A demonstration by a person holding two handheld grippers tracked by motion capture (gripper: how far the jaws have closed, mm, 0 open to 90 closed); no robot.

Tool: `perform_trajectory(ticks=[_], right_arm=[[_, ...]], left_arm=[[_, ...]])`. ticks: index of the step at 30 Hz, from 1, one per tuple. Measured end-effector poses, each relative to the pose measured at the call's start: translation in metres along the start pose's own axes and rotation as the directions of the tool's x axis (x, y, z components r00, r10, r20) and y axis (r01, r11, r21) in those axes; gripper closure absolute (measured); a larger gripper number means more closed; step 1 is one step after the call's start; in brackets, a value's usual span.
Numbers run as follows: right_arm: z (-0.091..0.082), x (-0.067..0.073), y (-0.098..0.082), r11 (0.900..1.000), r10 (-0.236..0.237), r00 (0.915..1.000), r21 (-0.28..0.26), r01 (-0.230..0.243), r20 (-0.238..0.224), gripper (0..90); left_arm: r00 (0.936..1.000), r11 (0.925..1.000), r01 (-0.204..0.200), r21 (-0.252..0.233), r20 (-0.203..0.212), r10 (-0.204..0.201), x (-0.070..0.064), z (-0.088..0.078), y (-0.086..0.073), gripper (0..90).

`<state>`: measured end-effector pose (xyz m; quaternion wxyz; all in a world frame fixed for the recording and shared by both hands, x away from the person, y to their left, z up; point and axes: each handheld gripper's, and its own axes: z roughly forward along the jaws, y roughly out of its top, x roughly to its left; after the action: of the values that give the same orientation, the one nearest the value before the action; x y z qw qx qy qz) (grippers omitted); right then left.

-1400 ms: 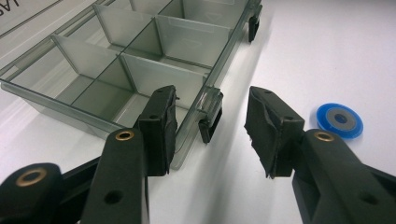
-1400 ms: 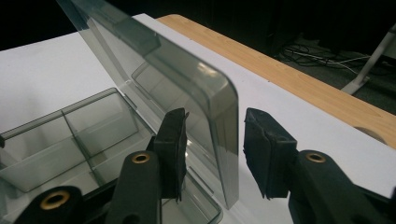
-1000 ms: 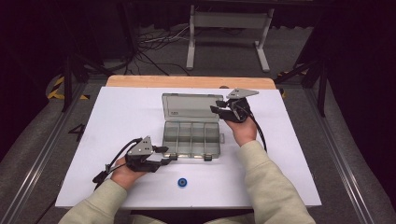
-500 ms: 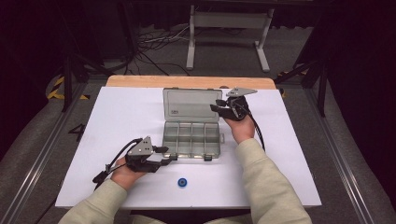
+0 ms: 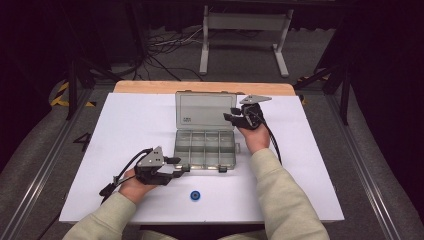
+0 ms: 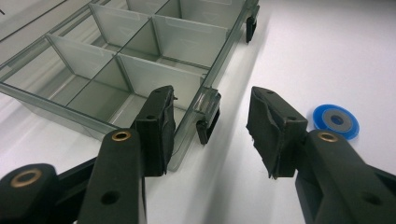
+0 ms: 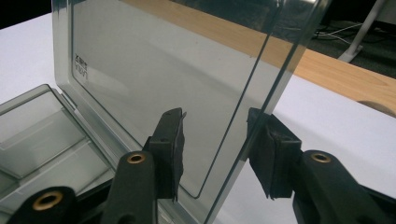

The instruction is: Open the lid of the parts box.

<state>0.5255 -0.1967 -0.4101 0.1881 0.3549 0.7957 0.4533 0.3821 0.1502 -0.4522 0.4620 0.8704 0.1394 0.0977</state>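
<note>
On the white counter (image 5: 130, 120), a clear compartment box (image 5: 205, 147) sits open at center, its lid (image 5: 205, 110) standing nearly upright at the far side. At the box's near-left corner, the left gripper (image 6: 212, 126) holds its fingers spread on either side of the front wall and a black latch (image 6: 208, 126), not pressing, with a blue disc (image 5: 195, 195) lying nearby. The right gripper (image 7: 215, 140) has just been opening, its fingers apart around the lid's right edge.

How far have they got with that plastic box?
Done: the lid stands open above empty compartments. In hand: the right gripper straddles the lid's edge, jaws just opening; the left gripper brackets the box's front wall. Left: the blue disc waits on the table.
</note>
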Motion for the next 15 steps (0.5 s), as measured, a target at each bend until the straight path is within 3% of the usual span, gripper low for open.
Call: perform_trajectory(ticks=[15], right_arm=[[0.013,-0.002,-0.008,0.999,0.015,0.9997,0.043,-0.015,0.020,45.2]], left_arm=[[1.0000,1.0000,0.000,-0.001,0.002,0.000,0.000,0.001,0.000,51.2]])
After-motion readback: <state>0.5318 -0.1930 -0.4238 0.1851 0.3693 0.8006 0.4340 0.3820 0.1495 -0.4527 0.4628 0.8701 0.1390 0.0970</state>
